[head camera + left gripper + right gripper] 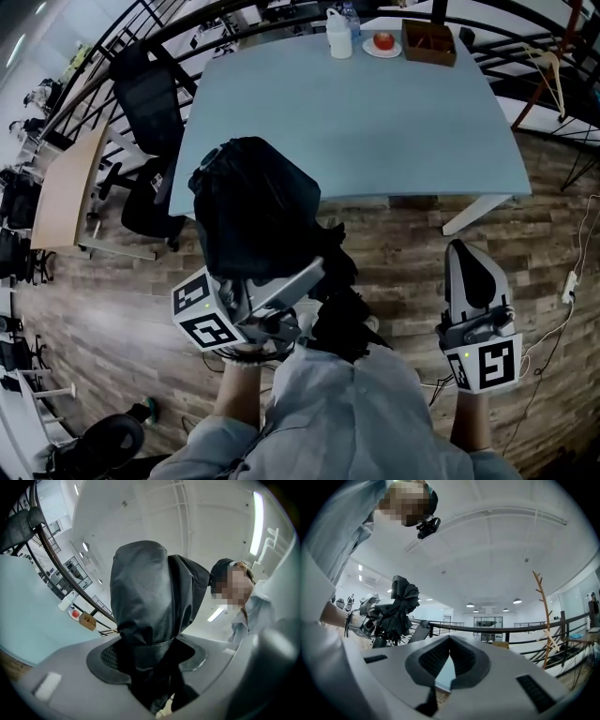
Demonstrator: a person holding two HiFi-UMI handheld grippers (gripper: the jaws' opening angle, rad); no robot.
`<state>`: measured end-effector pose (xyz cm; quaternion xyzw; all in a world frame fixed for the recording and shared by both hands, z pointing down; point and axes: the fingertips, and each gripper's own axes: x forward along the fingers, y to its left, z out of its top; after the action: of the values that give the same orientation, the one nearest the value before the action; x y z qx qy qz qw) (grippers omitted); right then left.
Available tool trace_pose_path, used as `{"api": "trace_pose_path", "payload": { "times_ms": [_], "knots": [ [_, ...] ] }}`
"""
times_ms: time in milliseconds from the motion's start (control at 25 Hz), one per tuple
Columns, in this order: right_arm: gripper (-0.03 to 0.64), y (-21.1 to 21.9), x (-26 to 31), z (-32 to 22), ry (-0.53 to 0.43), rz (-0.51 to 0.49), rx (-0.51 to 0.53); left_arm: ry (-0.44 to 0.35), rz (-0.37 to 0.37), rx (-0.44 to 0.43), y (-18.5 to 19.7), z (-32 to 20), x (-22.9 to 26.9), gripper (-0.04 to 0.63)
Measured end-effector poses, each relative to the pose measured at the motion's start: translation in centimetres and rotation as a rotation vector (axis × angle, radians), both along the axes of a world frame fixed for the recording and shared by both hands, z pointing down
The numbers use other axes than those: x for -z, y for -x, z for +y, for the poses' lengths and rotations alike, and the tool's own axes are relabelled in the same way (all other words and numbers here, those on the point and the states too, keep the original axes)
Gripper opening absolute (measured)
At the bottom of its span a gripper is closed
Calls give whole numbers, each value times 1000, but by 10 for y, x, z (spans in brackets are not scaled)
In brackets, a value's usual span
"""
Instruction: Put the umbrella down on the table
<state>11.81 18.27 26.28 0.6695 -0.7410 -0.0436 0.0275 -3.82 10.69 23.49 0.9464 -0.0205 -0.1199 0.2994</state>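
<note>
A folded black umbrella (253, 202) stands roughly upright in front of the person, short of the near edge of the pale blue table (356, 122). My left gripper (281, 277) is shut on its lower part. In the left gripper view the umbrella's bunched fabric (150, 602) rises out from between the jaws of the left gripper (150, 656) and fills the middle. My right gripper (473, 262) hovers over the wooden floor to the right, shut, with nothing in it. In the right gripper view the right gripper's (450, 641) pad tips meet, and the umbrella (399, 606) shows at the left.
At the table's far edge stand a white bottle (338, 36), a plate with a red apple (382, 42) and a brown box (429, 40). Black office chairs (150, 103) and a wooden desk (66, 187) are at the left. A wooden coat rack (548, 75) and a railing are at the right.
</note>
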Motion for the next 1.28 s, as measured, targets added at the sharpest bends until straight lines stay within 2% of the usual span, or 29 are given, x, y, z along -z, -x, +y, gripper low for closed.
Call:
{"api": "trace_pose_path", "payload": {
  "times_ms": [240, 600, 1280],
  "knots": [
    [0, -7, -2, -6, 0, 2, -1, 0, -5, 7, -7, -9, -4, 255],
    [0, -38, -4, -26, 7, 2, -34, -8, -11, -22, -43, -39, -7, 255],
    [0, -72, 7, -156, 10, 17, -16, -69, -95, -33, -90, -174, -9, 255]
  ]
}}
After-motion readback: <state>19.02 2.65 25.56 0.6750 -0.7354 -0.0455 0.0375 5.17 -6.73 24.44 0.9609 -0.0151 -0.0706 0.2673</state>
